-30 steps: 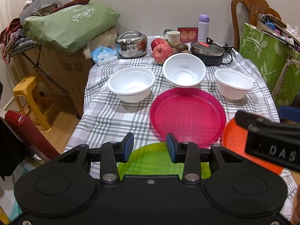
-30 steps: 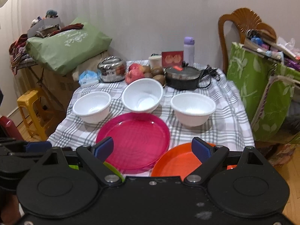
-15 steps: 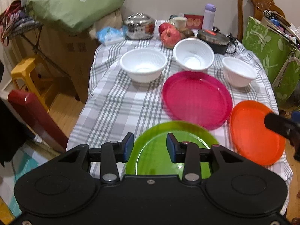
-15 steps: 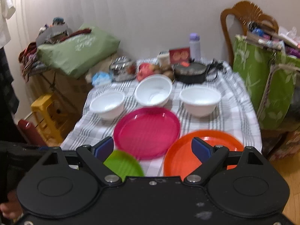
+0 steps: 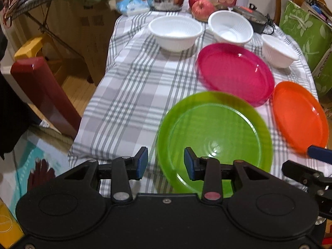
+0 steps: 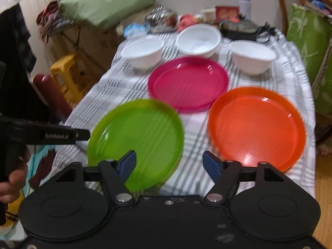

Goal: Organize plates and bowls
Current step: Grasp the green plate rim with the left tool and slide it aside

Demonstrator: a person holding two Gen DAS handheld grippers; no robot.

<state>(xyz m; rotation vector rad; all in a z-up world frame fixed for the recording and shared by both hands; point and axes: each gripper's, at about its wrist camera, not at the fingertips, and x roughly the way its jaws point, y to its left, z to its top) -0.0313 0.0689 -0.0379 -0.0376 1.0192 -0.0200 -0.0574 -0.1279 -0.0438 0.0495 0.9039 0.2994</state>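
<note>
A: While both hover empty, which step is this?
B: The approach. The left hand-held gripper (image 5: 166,164) is spread beside the green plate (image 5: 215,132) on the tabletop (image 5: 128,95); the right hand-held gripper (image 6: 169,166) is closing on nothing.
A: Next?
B: Probably straddling that rim.

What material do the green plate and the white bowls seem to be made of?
Green plate: probably translucent glossy plastic; the tablecloth stripes show faintly through it and highlights glint near its centre.
White bowls: likely thin opaque plastic with a matte finish; fine ribs line the walls, though foam or paper cannot be excluded.
</note>
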